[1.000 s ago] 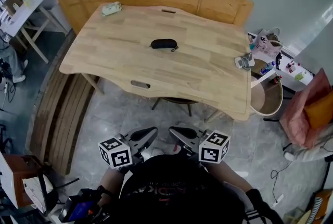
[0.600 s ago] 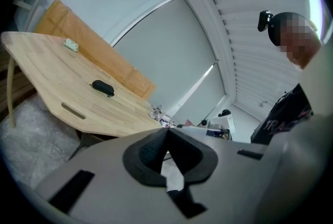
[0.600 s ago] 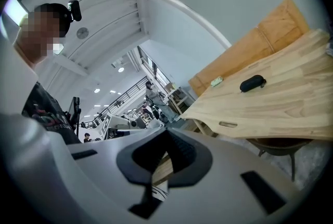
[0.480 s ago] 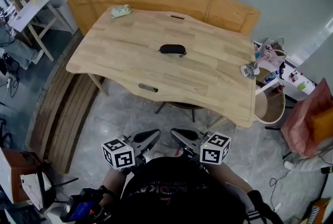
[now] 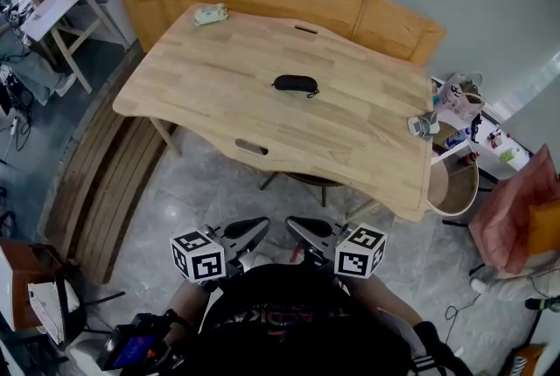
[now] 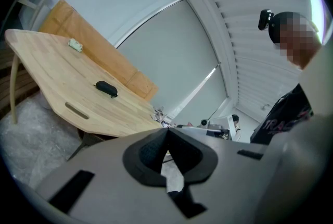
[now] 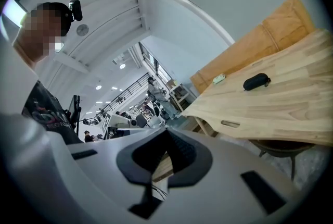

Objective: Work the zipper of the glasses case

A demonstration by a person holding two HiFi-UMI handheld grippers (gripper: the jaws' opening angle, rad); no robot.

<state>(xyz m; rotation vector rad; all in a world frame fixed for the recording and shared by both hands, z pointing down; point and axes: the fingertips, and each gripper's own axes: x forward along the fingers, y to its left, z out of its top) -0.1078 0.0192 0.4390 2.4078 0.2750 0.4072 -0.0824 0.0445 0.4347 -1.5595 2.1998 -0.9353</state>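
Head view, left to right: a pale green packet [image 5: 211, 13] lies at the table's [image 5: 201, 86] far left corner, its print too small to read. The left tongs [image 5: 262, 223] and right tongs [image 5: 291, 222] hover side by side by the person's chest, short of the table's near edge, each with jaws pressed together on nothing. The black glasses case [image 5: 295, 84] lies mid-table, well apart from both, bare wood all round it. Grey floor [image 5: 201, 191] lies open between tongs and table. Left gripper view shows "TRA" on the black shirt [image 6: 281, 116]. Compared with a second ago, table and case sit further right in frame; the case keeps its spot on the wood.
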